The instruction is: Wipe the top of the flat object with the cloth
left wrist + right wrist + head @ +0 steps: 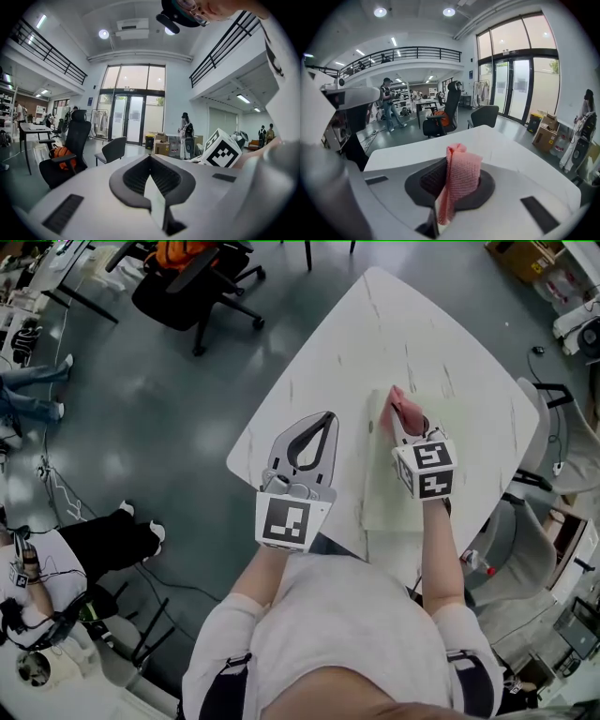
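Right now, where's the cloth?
The cloth is pinched in the right gripper. In the head view it sits right of centre, near the far left edge of the flat sheet on the table.

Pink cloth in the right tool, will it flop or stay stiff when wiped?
Probably floppy: the pink cloth folds and droops over the right tool shut on it. Likely light, since a small pinch holds it. Its knit looks grippy.
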A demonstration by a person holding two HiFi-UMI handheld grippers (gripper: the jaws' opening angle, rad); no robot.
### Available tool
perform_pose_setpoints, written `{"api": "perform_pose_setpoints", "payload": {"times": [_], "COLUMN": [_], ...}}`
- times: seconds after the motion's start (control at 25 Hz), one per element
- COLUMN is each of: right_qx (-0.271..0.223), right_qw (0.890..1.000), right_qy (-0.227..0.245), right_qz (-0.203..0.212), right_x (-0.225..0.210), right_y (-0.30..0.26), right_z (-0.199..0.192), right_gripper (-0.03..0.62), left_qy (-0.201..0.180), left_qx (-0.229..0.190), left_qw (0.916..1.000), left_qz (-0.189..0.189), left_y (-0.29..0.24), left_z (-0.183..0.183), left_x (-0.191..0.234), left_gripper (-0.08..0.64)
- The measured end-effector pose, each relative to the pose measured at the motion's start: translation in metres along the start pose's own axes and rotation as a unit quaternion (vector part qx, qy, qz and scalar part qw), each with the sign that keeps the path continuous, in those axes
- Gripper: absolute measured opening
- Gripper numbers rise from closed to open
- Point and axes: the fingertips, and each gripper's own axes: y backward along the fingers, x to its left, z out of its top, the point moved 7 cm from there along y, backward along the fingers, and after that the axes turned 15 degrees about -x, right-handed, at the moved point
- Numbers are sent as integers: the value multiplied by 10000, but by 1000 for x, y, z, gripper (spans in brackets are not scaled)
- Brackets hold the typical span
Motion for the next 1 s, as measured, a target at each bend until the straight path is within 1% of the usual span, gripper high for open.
{"api": "perform_pose_setpoints", "payload": {"times": [0.24, 0.36, 0.44, 0.6, 0.76, 1.0], "right_qx": [559, 742, 741, 724, 749, 761], "right_qw": [9980, 9943, 9929, 9945, 9957, 9958], "right_qy": [240, 735, 912, 740, 547, 400], "right_qz": [158, 192, 205, 145, -49, -306], "right_x": [6, 12, 12, 3, -12, -38], "right_y": [-32, -42, -43, -41, -35, -21], "right_z": [-15, -23, -23, -24, -29, -35], "right_gripper": [31, 29, 29, 29, 29, 29], "left_qy": [48, 69, 81, 66, 43, 9], "left_qx": [142, 194, 220, 232, 269, 304], "left_qw": [9998, 9997, 9996, 9997, 9996, 9995], "left_qz": [129, 148, 140, 85, -18, -97], "left_y": [-2, -4, -6, -12, -18, -25], "left_z": [-7, -10, -11, -13, -14, -15], "left_x": [8, 10, 11, 9, 4, -4], "left_gripper": [15, 15, 15, 15, 15, 15]}}
